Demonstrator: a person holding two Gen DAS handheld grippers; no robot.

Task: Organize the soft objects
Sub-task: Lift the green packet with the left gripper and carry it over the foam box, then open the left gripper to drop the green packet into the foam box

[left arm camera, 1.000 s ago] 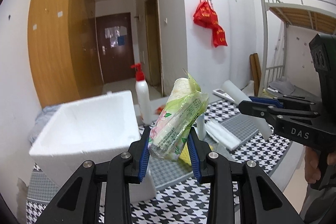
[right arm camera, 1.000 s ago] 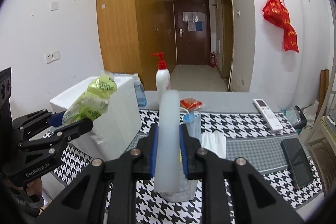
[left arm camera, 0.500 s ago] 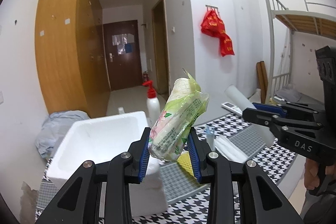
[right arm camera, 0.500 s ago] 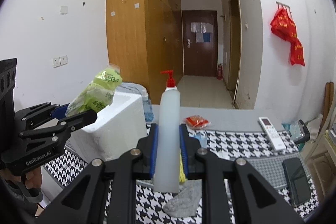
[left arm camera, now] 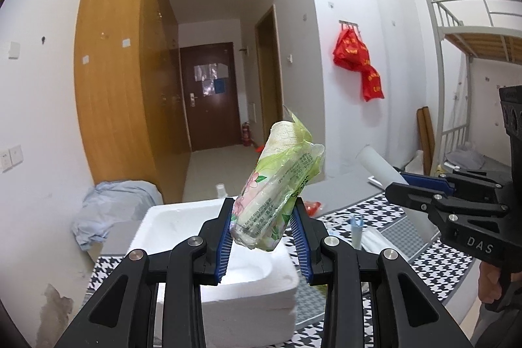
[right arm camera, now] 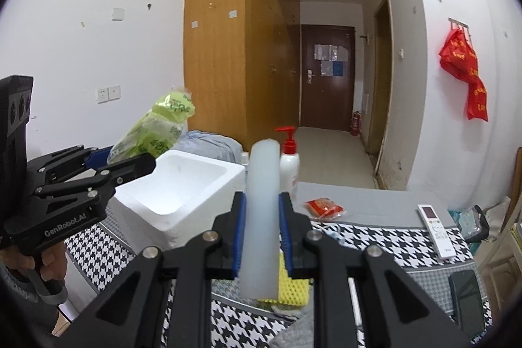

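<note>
Left wrist view: the left gripper (left arm camera: 262,234) has its fingers closed on a tissue pack (left arm camera: 277,194) in crinkled green floral plastic, tilted, held above the white foam box (left arm camera: 261,292), whose visible inside looks bare. The right gripper (right arm camera: 261,232) pinches a pale translucent foam roll (right arm camera: 261,217), upright over the houndstooth tabletop (right arm camera: 375,240).
</note>
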